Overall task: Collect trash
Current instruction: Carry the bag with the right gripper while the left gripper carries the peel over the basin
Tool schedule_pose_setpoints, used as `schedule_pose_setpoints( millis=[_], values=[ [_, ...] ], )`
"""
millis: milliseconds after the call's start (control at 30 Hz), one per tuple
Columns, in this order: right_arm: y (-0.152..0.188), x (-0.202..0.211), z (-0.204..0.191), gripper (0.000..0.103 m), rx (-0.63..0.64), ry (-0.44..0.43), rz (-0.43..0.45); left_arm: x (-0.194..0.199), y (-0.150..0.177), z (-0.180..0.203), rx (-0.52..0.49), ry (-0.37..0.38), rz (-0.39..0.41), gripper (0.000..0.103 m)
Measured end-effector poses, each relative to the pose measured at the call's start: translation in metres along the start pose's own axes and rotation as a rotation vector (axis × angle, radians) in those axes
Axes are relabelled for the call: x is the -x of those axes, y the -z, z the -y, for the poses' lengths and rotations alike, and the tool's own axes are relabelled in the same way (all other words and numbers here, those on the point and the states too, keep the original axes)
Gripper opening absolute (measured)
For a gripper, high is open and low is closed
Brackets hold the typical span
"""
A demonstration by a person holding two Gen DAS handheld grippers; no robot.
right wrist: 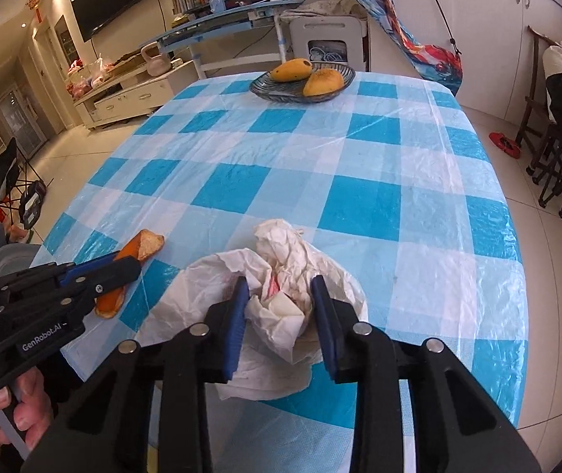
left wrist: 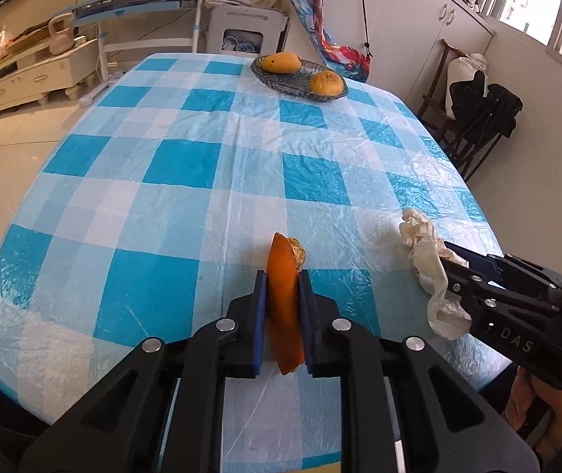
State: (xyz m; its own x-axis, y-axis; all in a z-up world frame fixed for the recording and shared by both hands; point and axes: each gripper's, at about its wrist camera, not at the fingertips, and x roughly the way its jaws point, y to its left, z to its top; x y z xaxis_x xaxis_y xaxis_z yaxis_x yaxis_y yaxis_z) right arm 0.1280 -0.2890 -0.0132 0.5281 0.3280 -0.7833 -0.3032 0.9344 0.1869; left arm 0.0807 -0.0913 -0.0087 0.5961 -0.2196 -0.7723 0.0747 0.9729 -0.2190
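Left gripper (left wrist: 283, 287): pads closed on an orange fruit peel (left wrist: 285, 295) at the near edge of the checked tablecloth (left wrist: 186, 165). The peel's long axis runs straight along the fingers, its far end projecting beyond the tips and its near end trailing between the pads.

Right gripper (right wrist: 281, 287): pads closed narrowly on a crumpled white tissue wad (right wrist: 281, 260), which bulges ahead of and below the fingertips.

Peel lies left of tissue, near but apart. Each hand already has its own item, so no reach across appears necessary. No bin is visible.
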Motion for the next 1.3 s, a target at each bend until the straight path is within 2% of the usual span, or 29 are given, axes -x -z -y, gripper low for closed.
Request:
schedule_pose_setpoints(
  millis=[133, 267, 433, 567, 767, 1300],
  values=[
    [0.003, 0.013, -0.004, 0.030, -0.032, -0.092, 0.046, 0.030, 0.005, -0.011, 0.027, 0.026, 0.055, 0.014],
    [0.006, 0.035, -0.021, 0.030, 0.001, -0.156, 0.112, 0.060, 0.013, -0.023, 0.055, 0.040, 0.103, 0.014],
    [0.026, 0.058, -0.039, 0.030, -0.006, -0.258, 0.166, 0.094, 0.027, -0.036, 0.076, 0.043, 0.152, 0.014],
    [0.041, 0.073, -0.051, 0.030, -0.006, -0.298, 0.190, 0.117, 0.038, -0.040, 0.075, 0.044, 0.181, 0.014],
    [0.057, 0.082, -0.054, 0.030, -0.054, -0.344, 0.198, 0.136, 0.055, -0.035, 0.041, 0.009, 0.195, 0.014],
    [0.072, 0.082, -0.057, 0.030, -0.084, -0.364, 0.183, 0.151, 0.073, -0.027, -0.017, -0.043, 0.207, 0.014]
  ],
)
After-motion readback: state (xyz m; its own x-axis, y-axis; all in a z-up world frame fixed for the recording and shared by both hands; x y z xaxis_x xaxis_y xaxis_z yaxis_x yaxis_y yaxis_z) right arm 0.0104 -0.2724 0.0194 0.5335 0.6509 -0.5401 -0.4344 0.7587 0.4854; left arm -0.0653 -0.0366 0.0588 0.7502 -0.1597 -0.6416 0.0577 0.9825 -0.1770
